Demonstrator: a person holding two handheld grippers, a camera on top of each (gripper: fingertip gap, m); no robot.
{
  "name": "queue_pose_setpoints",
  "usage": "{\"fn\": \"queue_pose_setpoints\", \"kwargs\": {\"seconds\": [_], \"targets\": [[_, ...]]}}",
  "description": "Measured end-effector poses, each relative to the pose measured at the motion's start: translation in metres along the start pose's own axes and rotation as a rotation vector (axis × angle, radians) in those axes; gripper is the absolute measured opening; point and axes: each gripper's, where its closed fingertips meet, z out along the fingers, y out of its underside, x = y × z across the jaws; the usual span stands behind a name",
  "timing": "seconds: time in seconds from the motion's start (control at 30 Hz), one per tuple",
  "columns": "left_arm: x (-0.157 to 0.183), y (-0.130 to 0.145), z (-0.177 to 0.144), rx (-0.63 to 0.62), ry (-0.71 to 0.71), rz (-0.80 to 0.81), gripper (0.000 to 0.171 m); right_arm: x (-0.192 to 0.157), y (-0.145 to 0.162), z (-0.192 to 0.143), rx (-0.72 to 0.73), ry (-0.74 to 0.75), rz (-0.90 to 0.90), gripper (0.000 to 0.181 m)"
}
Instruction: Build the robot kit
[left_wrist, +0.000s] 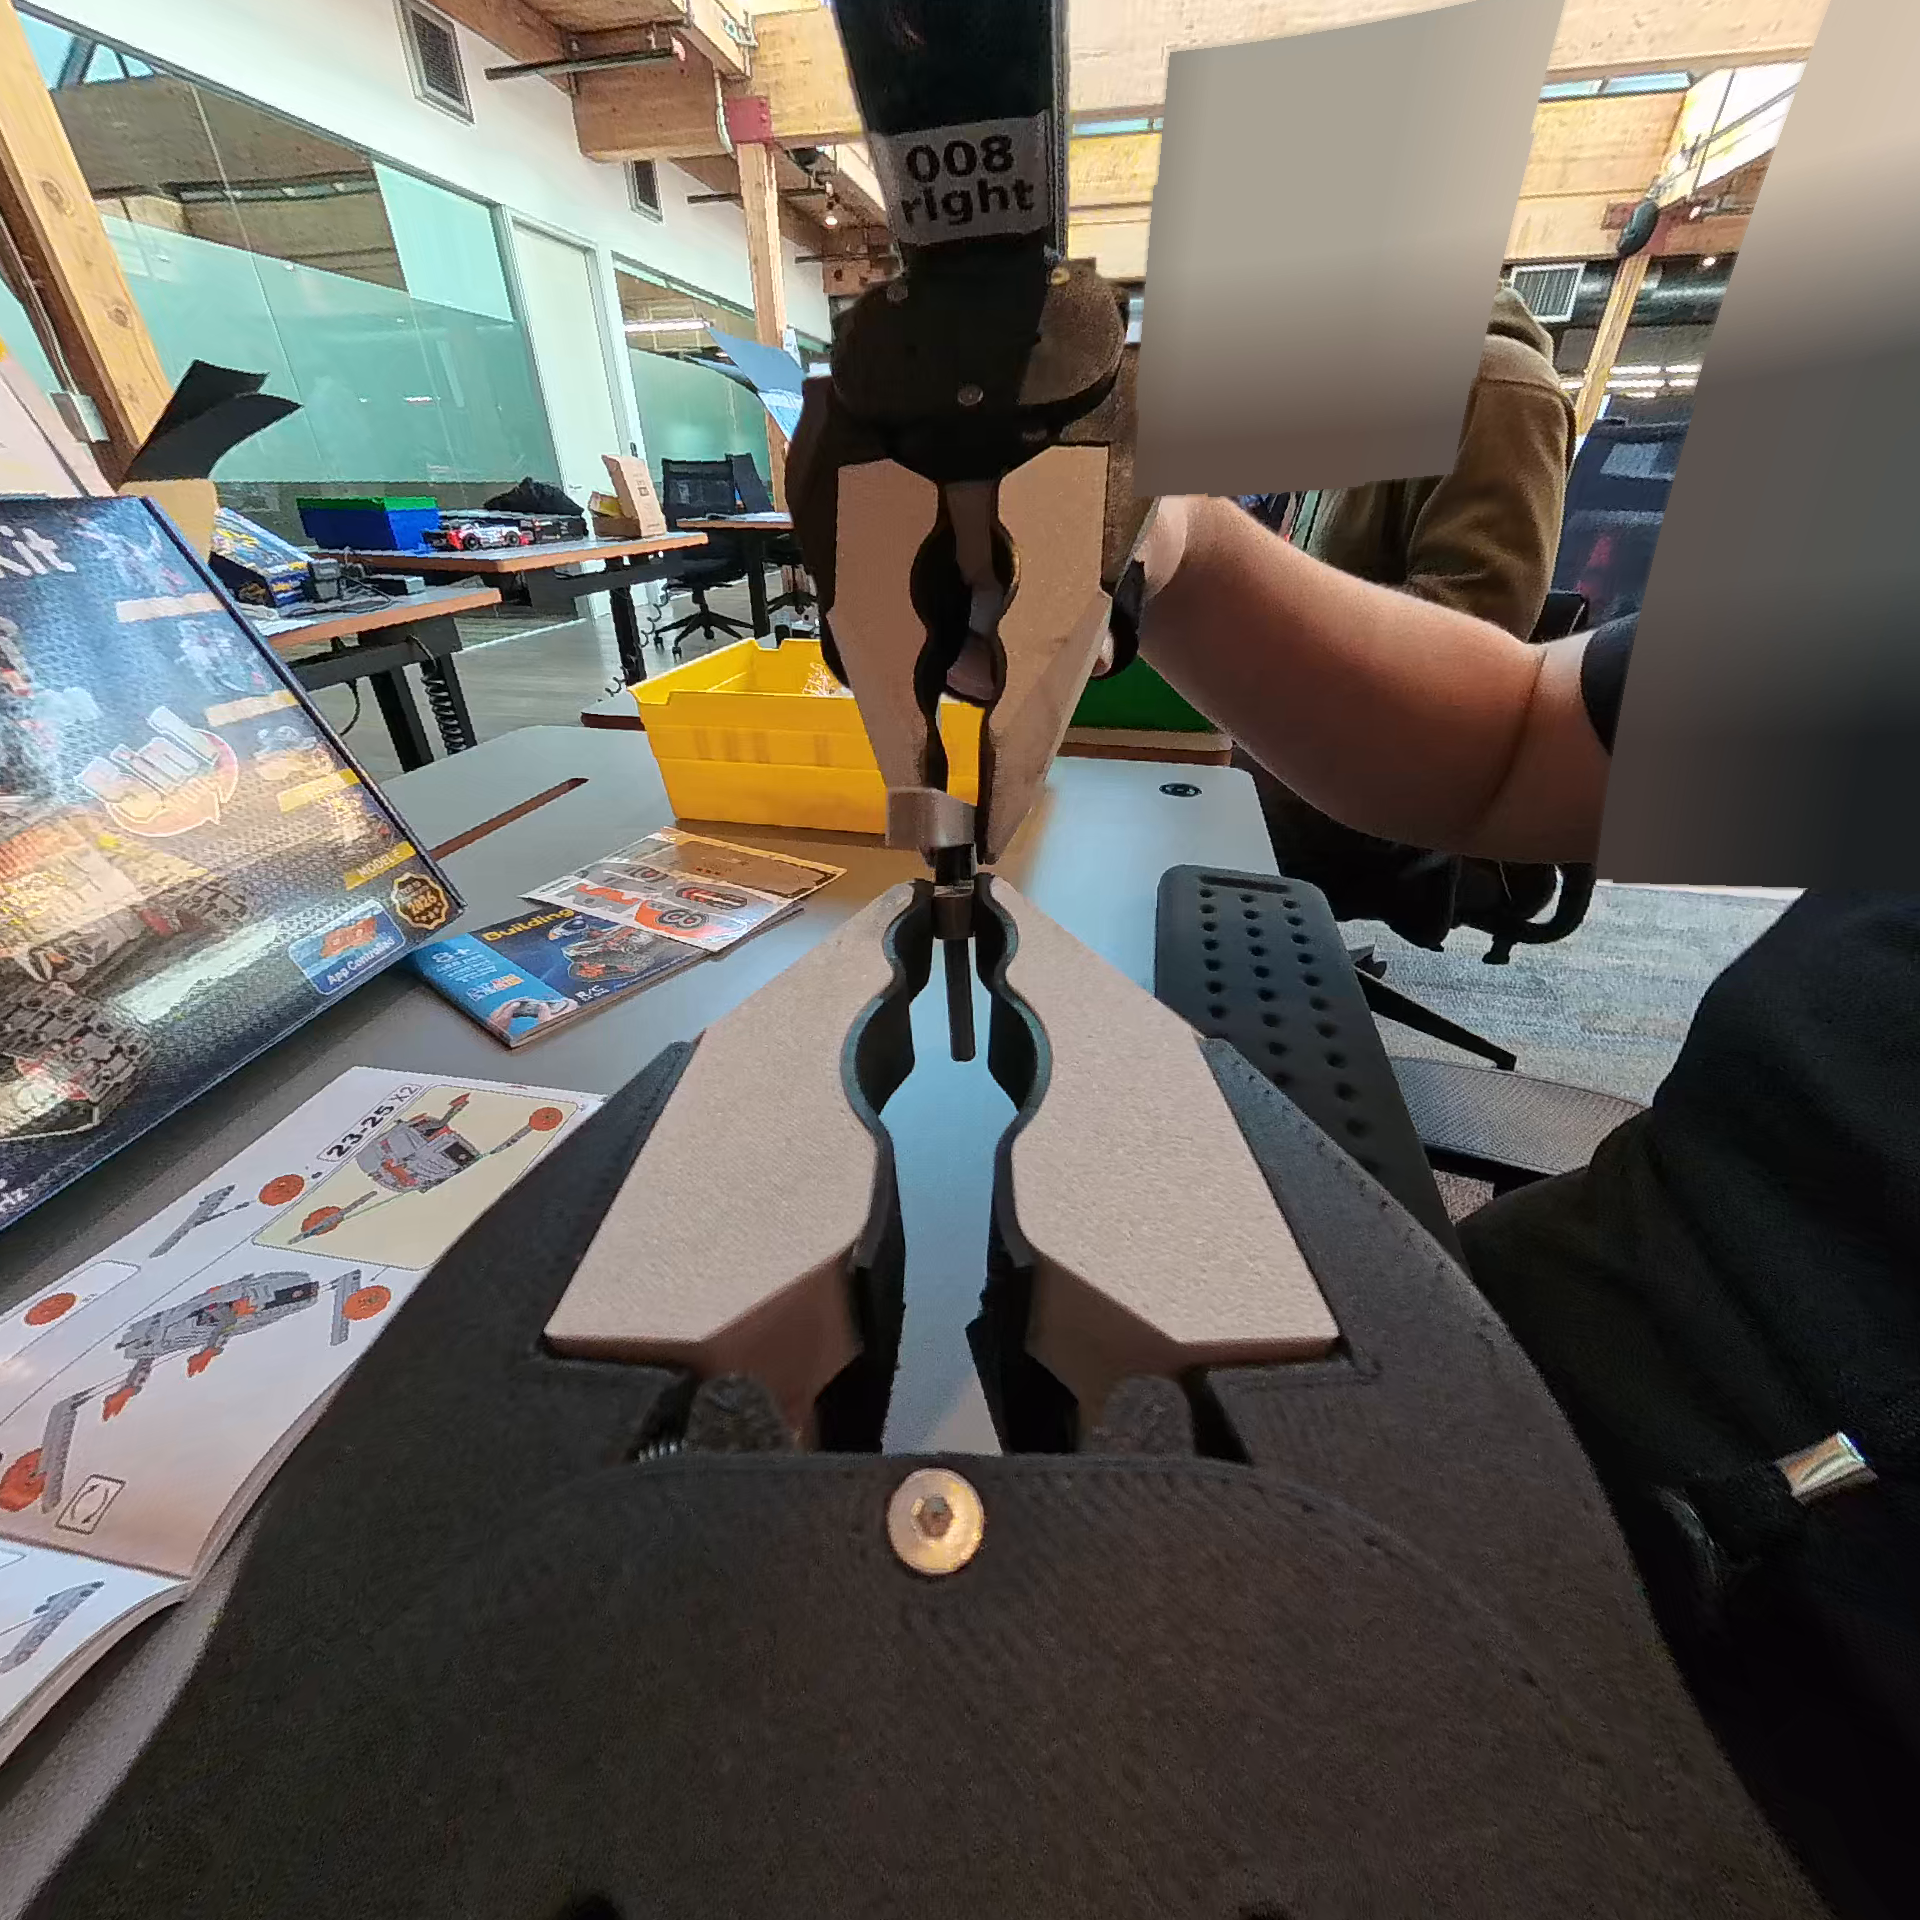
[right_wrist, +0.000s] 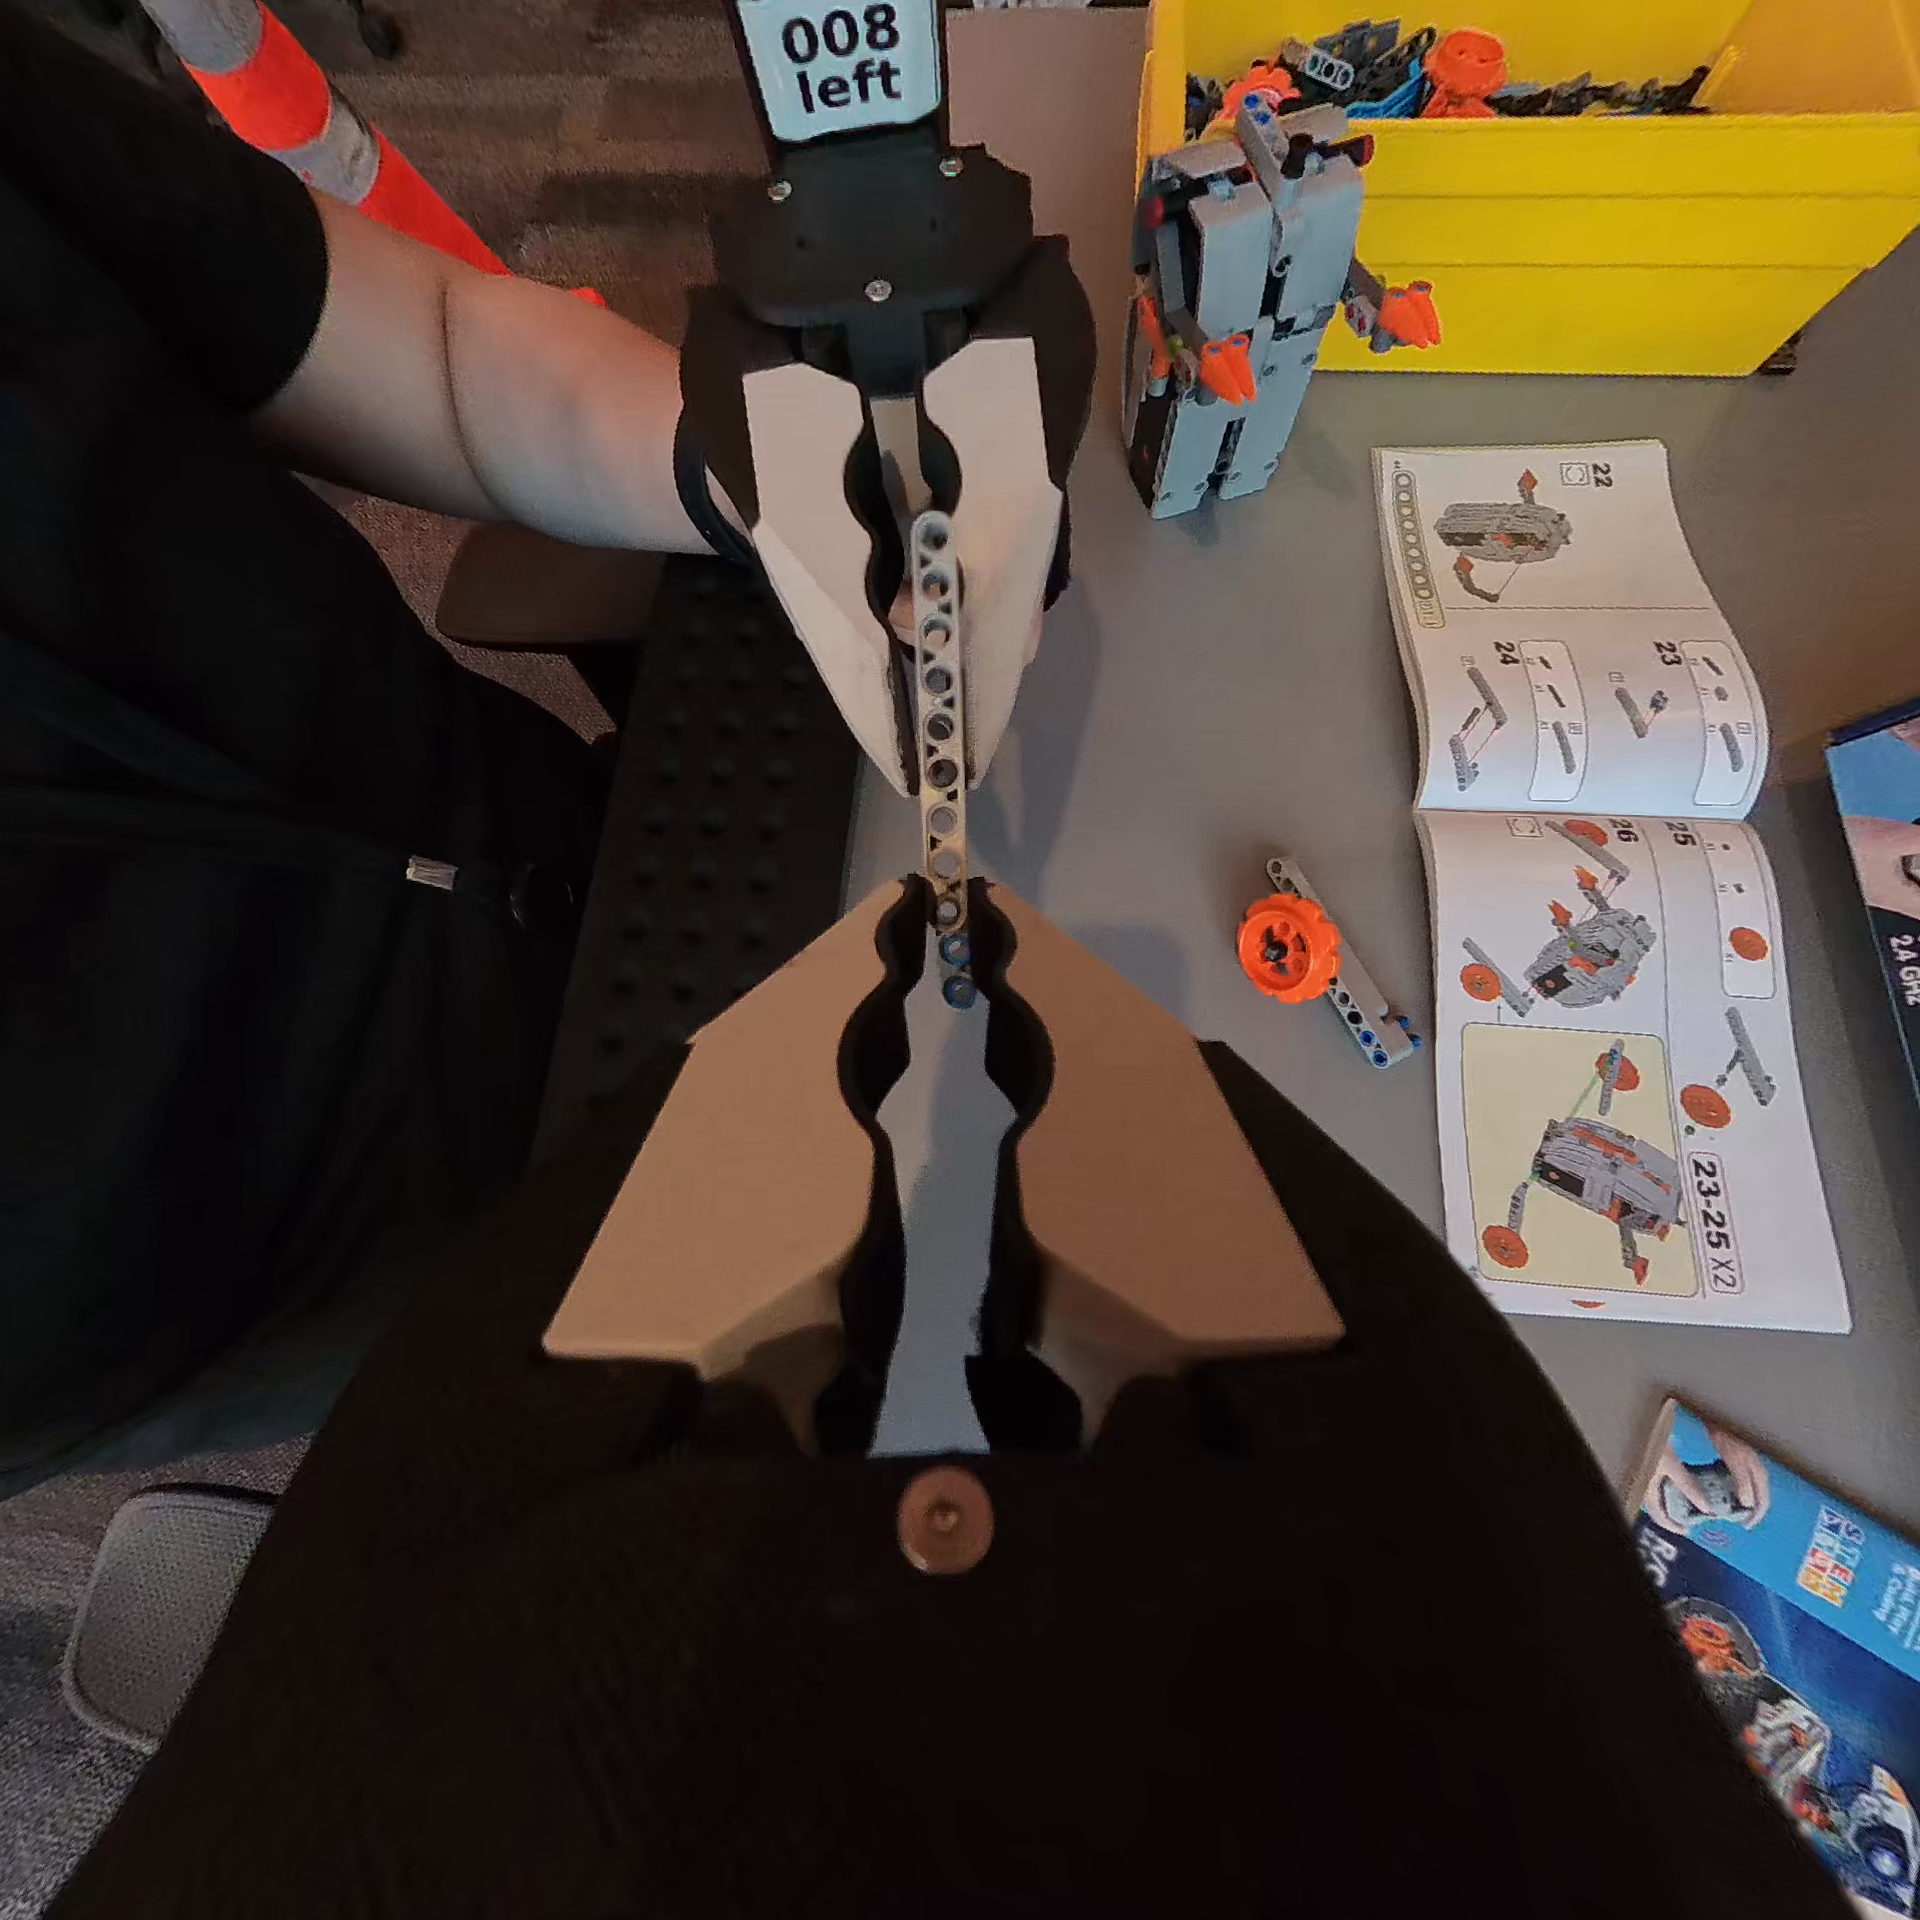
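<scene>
Currently two grippers: left gripper (left_wrist: 951, 883) clamps black axle (left_wrist: 958, 977), right gripper (right_wrist: 940, 894) clamps grey beam (right_wrist: 940, 748).

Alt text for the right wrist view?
Two grippers face each other, right gripper below and left gripper above, both clamped on one long grey perforated plastic beam over a grey table. A yellow plastic bin of parts and an open instruction booklet lie to the right.

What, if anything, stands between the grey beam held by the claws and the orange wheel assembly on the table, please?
Nothing visible. The grey holed beam is pinched by the left claw and right claw; only bare grey table lies between it and the orange wheel assembly.
</scene>
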Motion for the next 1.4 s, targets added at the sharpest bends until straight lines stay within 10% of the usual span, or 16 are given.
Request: {"fn": "queue_pose_setpoints", "kwargs": {"seconds": [1.0,1.4], "targets": [[-0.007,0.004,-0.001,-0.02,0.007,-0.088,0.005,0.005,0.007,0.019,-0.023,0.001,-0.007,0.014],[-0.012,-0.001,-0.005,0.026,0.024,-0.179,0.005,0.014,-0.009,-0.008,0.152,0.56,-0.476,0.065]]}}
